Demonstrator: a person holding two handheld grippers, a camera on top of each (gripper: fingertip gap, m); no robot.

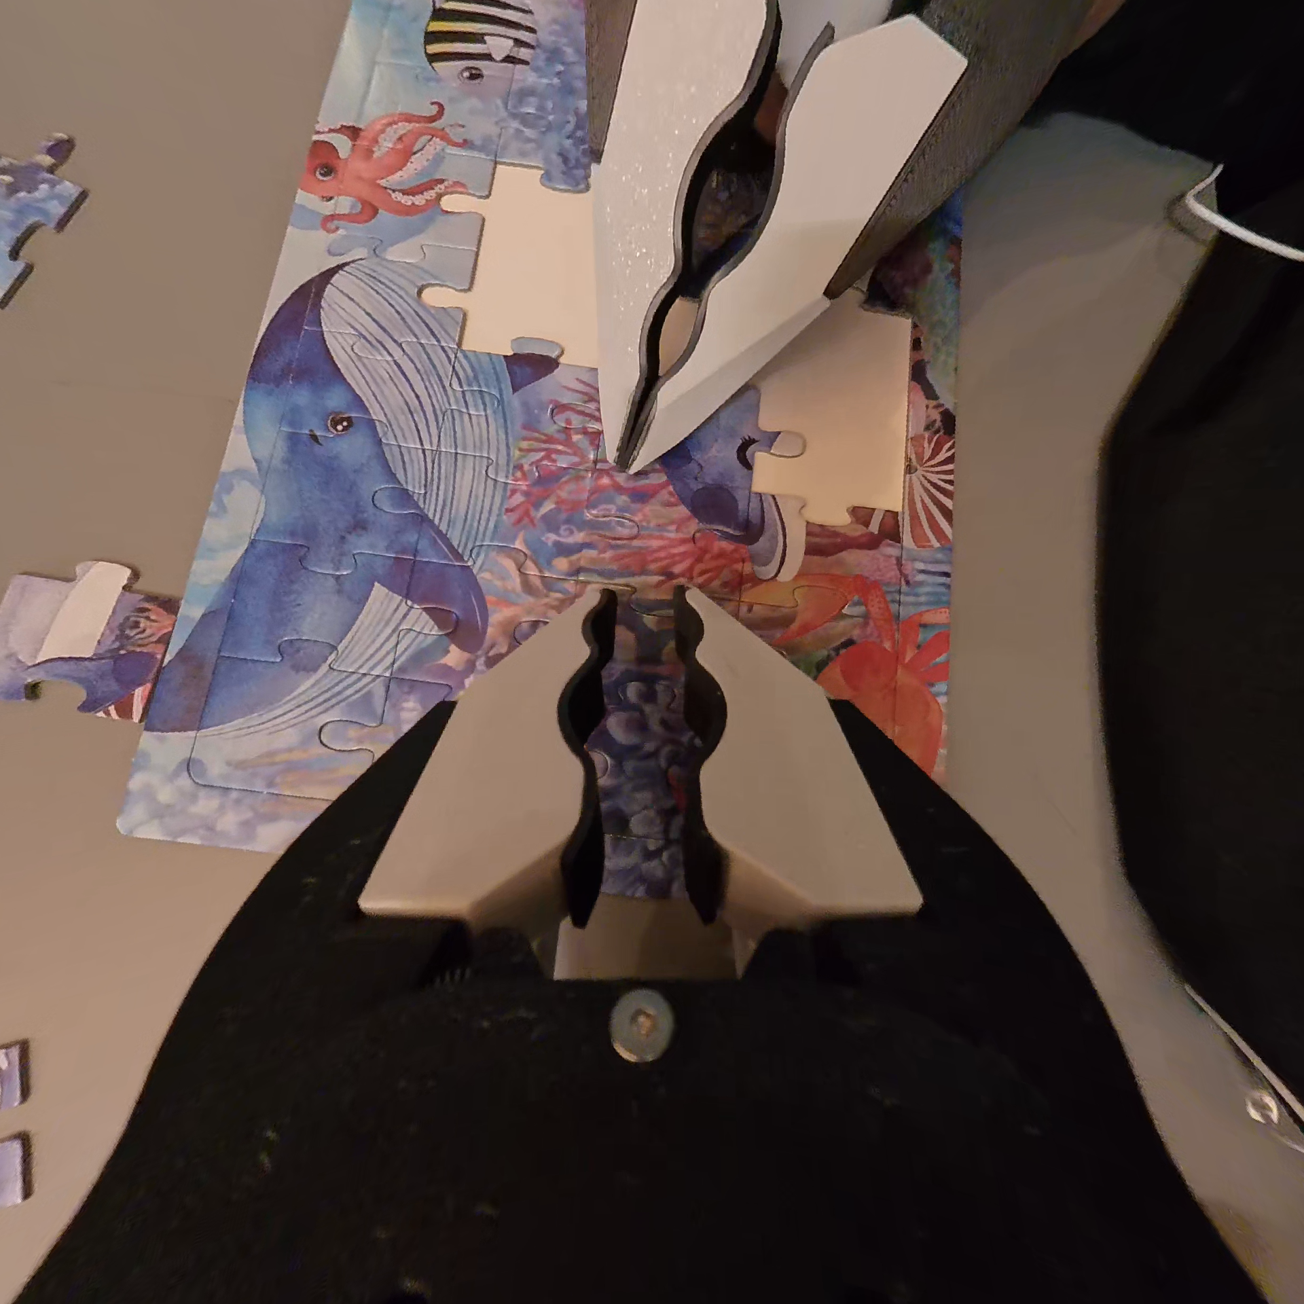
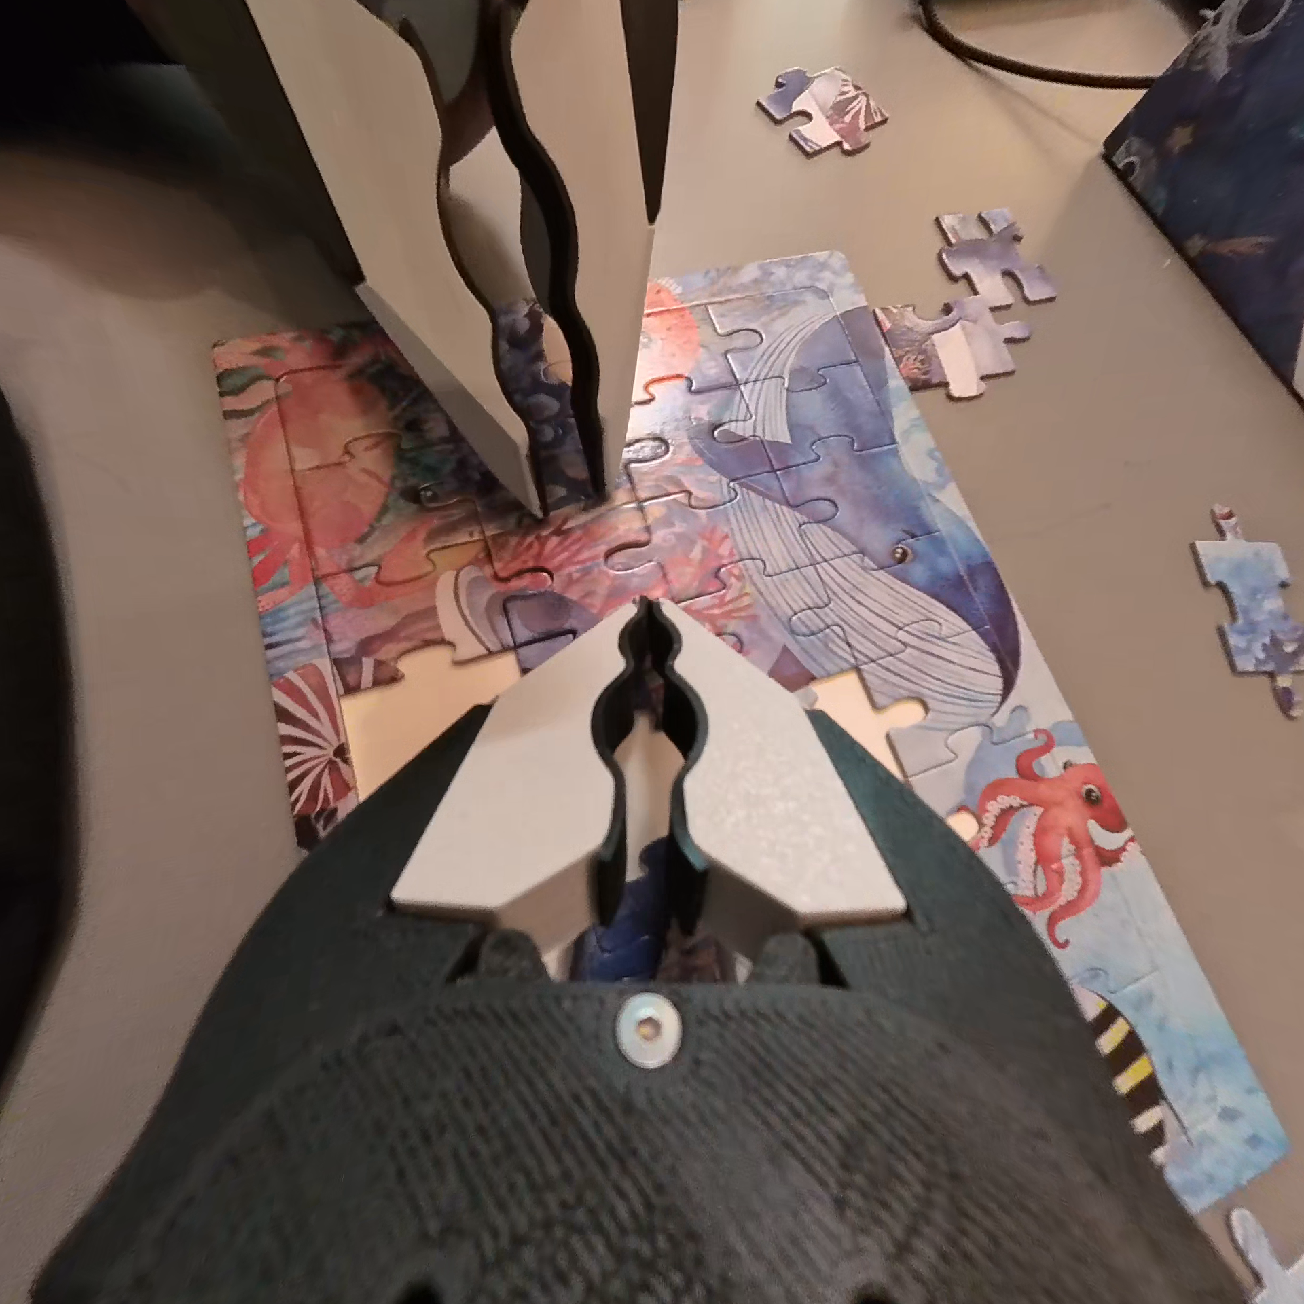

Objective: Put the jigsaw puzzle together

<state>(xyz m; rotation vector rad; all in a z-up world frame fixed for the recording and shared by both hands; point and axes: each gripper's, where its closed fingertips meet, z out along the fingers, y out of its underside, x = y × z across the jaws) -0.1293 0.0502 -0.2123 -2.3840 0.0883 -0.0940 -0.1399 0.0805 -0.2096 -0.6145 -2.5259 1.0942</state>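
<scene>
The ocean jigsaw puzzle (image 1: 317, 494) lies flat on the table, mostly joined, with a whale, an octopus, a crab and a striped fish. Two gaps (image 1: 536, 268) (image 1: 847, 409) show the cream backing. My left gripper (image 1: 643, 591) is open a little and empty, its tips low over the coral area near the puzzle's middle. My right gripper (image 2: 646, 603) is shut, its tips down on the puzzle (image 2: 882, 508) next to the small whale. The two grippers face each other, tips a short way apart. The left gripper also shows in the right wrist view (image 2: 568, 502), and the right gripper shows in the left wrist view (image 1: 626, 462).
Loose pieces lie on the table beside the puzzle (image 2: 822, 109) (image 2: 995, 261) (image 2: 945, 346) (image 2: 1256, 607), also seen in the left wrist view (image 1: 85, 635) (image 1: 35, 204). A dark blue box (image 2: 1228, 141) and a black cable (image 2: 1023, 56) are at the far right. A large dark shape (image 1: 1199, 635) borders the puzzle. About 4 cm separates my left fingertips from my right. About 8 cm separates my right fingertips from the puzzle (image 2: 882, 508). It is also in sight in the left wrist view (image 1: 323, 474).
</scene>
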